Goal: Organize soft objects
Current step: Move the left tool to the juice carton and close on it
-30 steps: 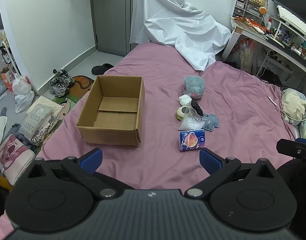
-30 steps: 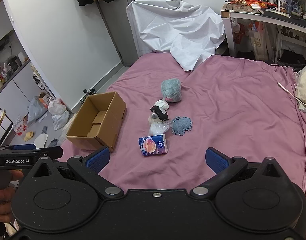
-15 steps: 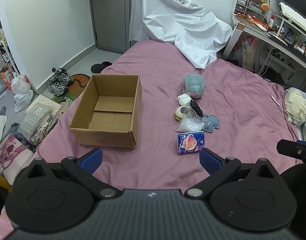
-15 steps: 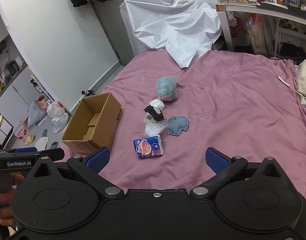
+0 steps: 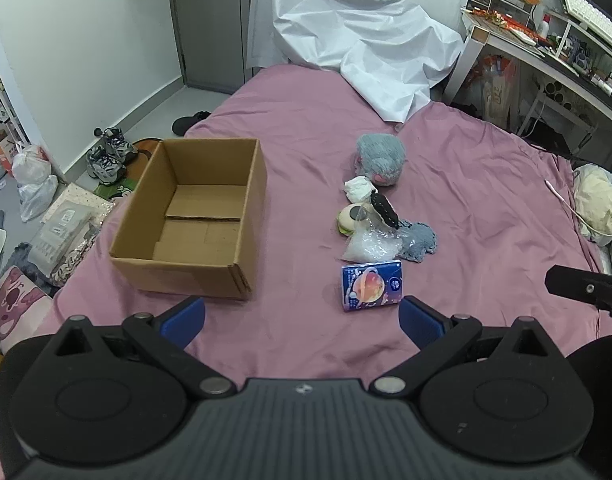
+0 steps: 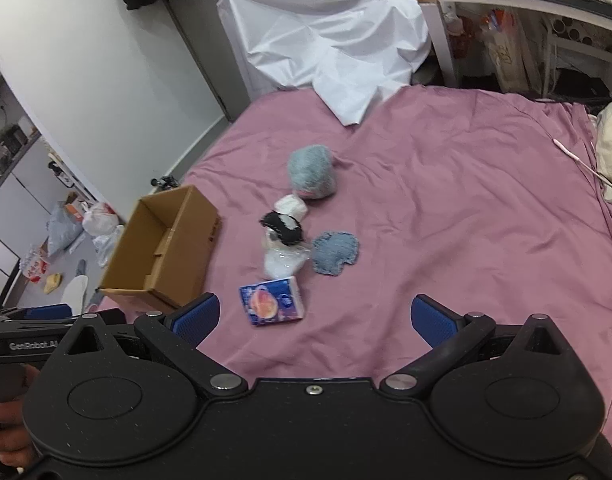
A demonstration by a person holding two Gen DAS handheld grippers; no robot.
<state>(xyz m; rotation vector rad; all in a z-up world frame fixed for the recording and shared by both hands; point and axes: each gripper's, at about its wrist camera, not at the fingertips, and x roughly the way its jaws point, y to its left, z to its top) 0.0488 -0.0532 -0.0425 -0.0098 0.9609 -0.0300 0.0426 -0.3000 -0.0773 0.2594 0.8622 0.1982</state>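
An open, empty cardboard box (image 5: 194,220) (image 6: 162,252) sits on the pink bed. To its right lies a row of soft things: a fluffy blue-grey plush (image 5: 380,160) (image 6: 312,172), a white wad (image 5: 360,189) (image 6: 292,206), a black piece (image 5: 384,210) (image 6: 282,226), a round cream toy (image 5: 350,218), a clear plastic bag (image 5: 370,244) (image 6: 284,260), a blue denim piece (image 5: 420,240) (image 6: 336,253) and a blue tissue pack (image 5: 372,286) (image 6: 272,300). My left gripper (image 5: 302,318) is open and empty, just short of the box and pack. My right gripper (image 6: 314,316) is open and empty, near the pack.
A white sheet (image 5: 358,40) drapes the bed's far end. A desk (image 5: 546,52) with clutter stands at the right. A pillow (image 5: 598,204) and a cable (image 5: 562,200) lie at the bed's right edge. Shoes (image 5: 106,156) and bags (image 5: 66,224) cover the floor on the left.
Both grippers have moved forward over the bed toward the box and the soft things, which look larger and nearer. Both stay open and empty. Nothing on the bed has moved.
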